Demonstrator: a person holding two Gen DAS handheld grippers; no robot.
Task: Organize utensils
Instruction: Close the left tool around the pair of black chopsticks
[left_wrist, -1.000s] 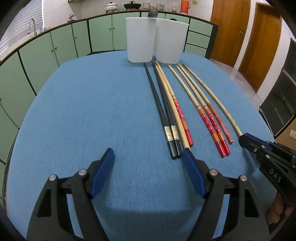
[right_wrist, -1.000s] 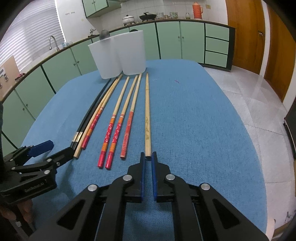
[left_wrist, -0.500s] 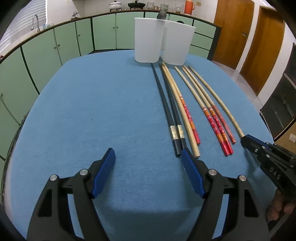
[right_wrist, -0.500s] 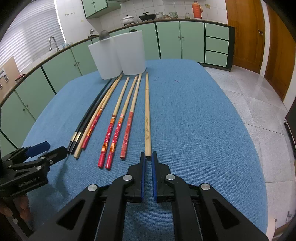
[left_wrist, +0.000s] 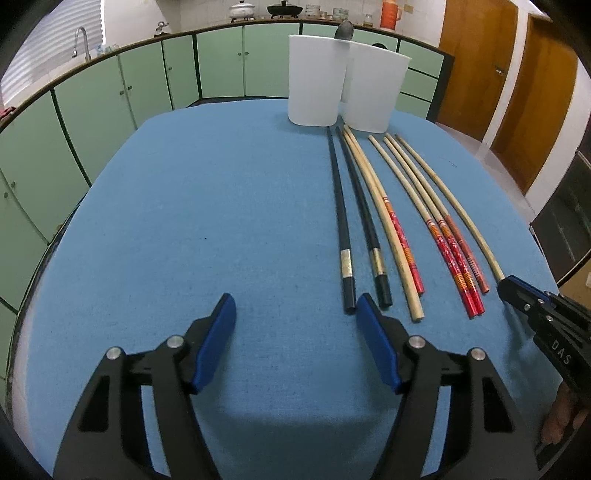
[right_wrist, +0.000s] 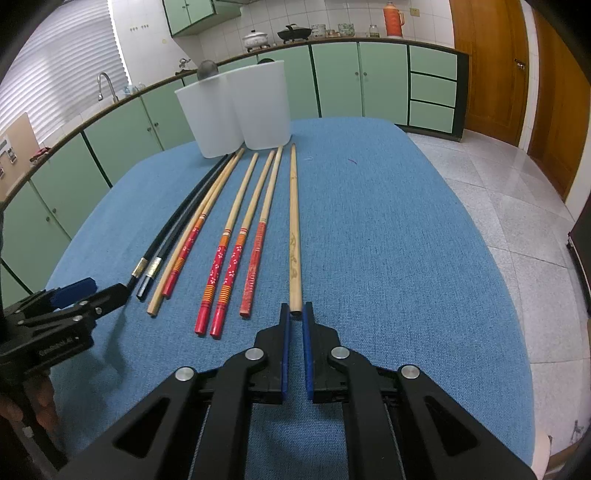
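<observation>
Right claw (right_wrist: 295, 317): nearly closed, pads pinching the near end of the plain bamboo chopstick (right_wrist: 294, 236), which lies flat on the blue table (right_wrist: 388, 258) w/ its far tip toward the containers.

Left claw (left_wrist: 295, 314): jaws apart, have just been narrowing, nothing betw. them, only bare cloth. Its right pad sits just beside the near end of the black chopsticks (left_wrist: 341, 229), contact unclear.

Outward from there, a row of chopsticks runs lengthwise from near edge to far edge: 2 black w/ metal bands, then a plain bamboo one (left_wrist: 384, 229) touching a red-ended one (left_wrist: 404, 251), then 3 red-patterned chopsticks (right_wrist: 236, 258), then the pinched one nearest the right edge.

At the far edge, 2 white containers (right_wrist: 236, 110) stand upright, side by side and touching; dark spoon (right_wrist: 207, 69) sticks up behind the left one.
</observation>
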